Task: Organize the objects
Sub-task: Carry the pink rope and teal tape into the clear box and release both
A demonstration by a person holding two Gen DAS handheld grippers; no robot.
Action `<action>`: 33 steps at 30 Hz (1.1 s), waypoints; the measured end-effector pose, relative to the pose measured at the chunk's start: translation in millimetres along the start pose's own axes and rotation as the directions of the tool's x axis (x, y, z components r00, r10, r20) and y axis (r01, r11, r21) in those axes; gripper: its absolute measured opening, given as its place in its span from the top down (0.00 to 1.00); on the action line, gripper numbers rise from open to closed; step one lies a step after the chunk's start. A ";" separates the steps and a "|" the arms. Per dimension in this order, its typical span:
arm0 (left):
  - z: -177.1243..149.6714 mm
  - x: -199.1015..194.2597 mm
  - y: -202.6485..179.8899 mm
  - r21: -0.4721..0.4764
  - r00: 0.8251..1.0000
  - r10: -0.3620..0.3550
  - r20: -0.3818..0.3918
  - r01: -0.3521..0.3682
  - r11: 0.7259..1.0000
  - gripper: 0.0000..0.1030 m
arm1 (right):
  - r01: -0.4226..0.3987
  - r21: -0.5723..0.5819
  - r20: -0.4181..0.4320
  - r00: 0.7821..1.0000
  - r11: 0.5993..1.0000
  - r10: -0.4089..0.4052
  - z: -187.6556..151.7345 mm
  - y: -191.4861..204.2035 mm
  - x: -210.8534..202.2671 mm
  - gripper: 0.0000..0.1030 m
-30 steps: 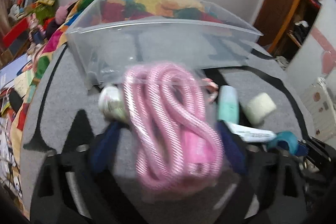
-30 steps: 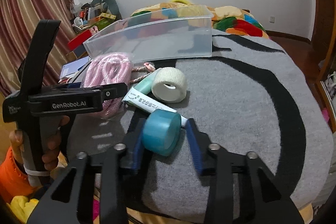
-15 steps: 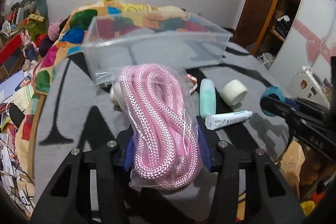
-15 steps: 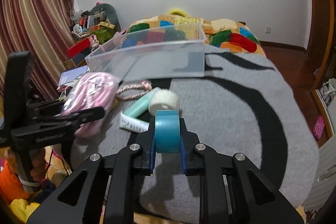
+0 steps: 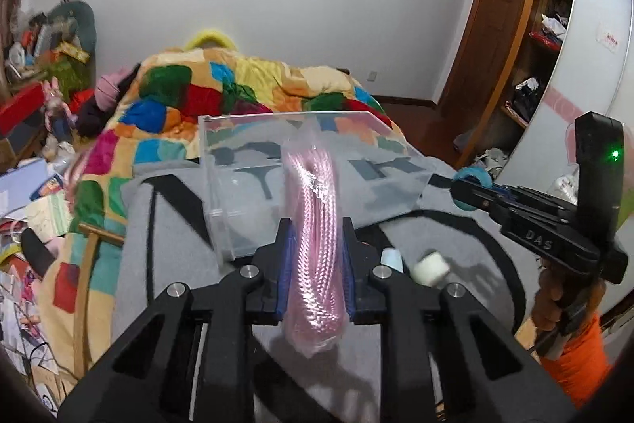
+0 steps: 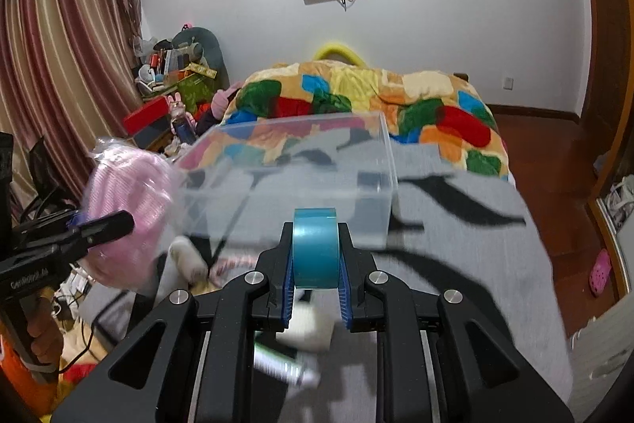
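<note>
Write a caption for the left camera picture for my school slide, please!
The left gripper lifts a bagged pink rope toward the clear plastic bin on the grey blanket.

The clear plastic bin (image 6: pixel 301 169) stands open-topped on the grey blanket (image 6: pixel 467 248), its inside bare, so entry from above is free; its near wall rises directly ahead of both loads, the bagged pink rope (image 5: pixel 317 236) and the teal tape roll (image 6: pixel 316 246). To the right of the bin the blanket lies bare. Just below the grippers' fronts, a white gauze roll (image 5: pixel 431 267), a pale green bottle (image 5: pixel 392 258) and a white tube (image 6: pixel 283 367) crowd the blanket before the bin.
</note>
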State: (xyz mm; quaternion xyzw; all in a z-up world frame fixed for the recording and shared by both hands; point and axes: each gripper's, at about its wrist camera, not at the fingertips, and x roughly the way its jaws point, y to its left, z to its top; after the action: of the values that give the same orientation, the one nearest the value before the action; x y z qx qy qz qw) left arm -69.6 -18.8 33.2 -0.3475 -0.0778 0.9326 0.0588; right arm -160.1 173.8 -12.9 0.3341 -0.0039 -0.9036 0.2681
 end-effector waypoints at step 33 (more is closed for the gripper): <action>81.6 82.7 55.5 -0.146 0.997 0.058 -0.057 -0.066 0.987 0.82 | 0.028 -0.074 -0.193 0.980 0.997 -0.042 48.8 5.6 106.9 0.84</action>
State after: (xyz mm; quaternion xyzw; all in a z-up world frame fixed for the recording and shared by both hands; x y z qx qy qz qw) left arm -188.4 -68.2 30.9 -0.3774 -0.1344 0.9162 0.0058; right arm -254.7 108.6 -38.2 0.4109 0.0601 -0.8709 0.2628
